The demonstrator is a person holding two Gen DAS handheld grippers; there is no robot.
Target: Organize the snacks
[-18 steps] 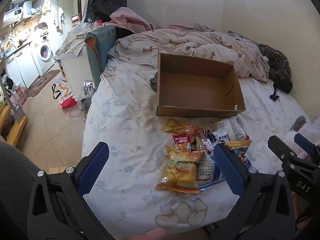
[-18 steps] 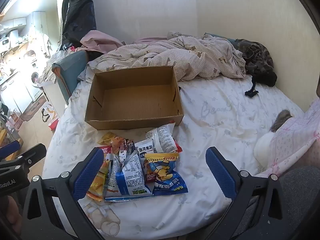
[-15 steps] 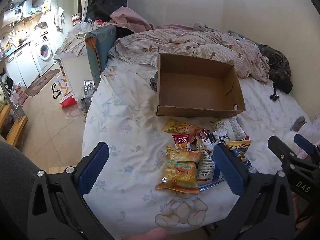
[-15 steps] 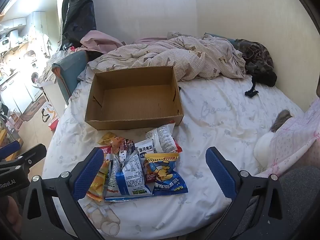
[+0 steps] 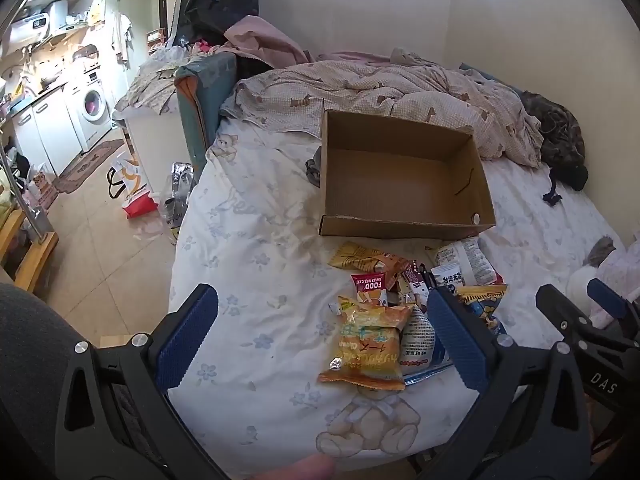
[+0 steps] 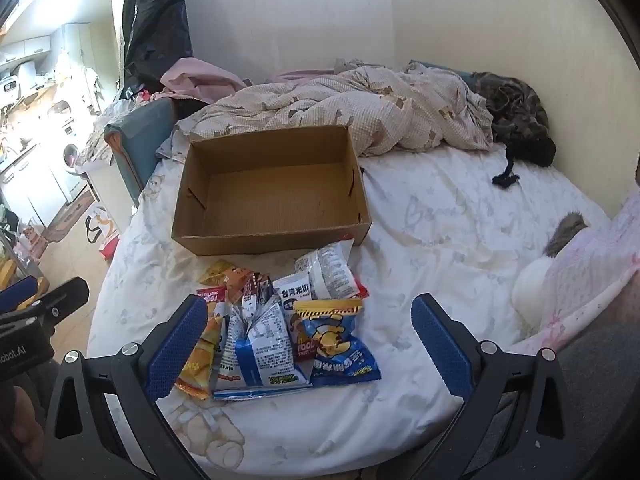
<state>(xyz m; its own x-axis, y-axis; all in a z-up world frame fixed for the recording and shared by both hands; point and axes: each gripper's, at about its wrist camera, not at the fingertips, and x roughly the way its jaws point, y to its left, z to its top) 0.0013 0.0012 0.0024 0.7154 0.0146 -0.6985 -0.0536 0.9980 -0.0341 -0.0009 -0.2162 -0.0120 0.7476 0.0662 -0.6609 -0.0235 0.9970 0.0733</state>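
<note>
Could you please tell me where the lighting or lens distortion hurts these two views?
Left wrist view: the kitchen at far left glares under warm lamps, and straight edges bow toward the dark round border. Right wrist view: the same corner is blown out white; the box and snack packets are evenly lit and sharp.
</note>
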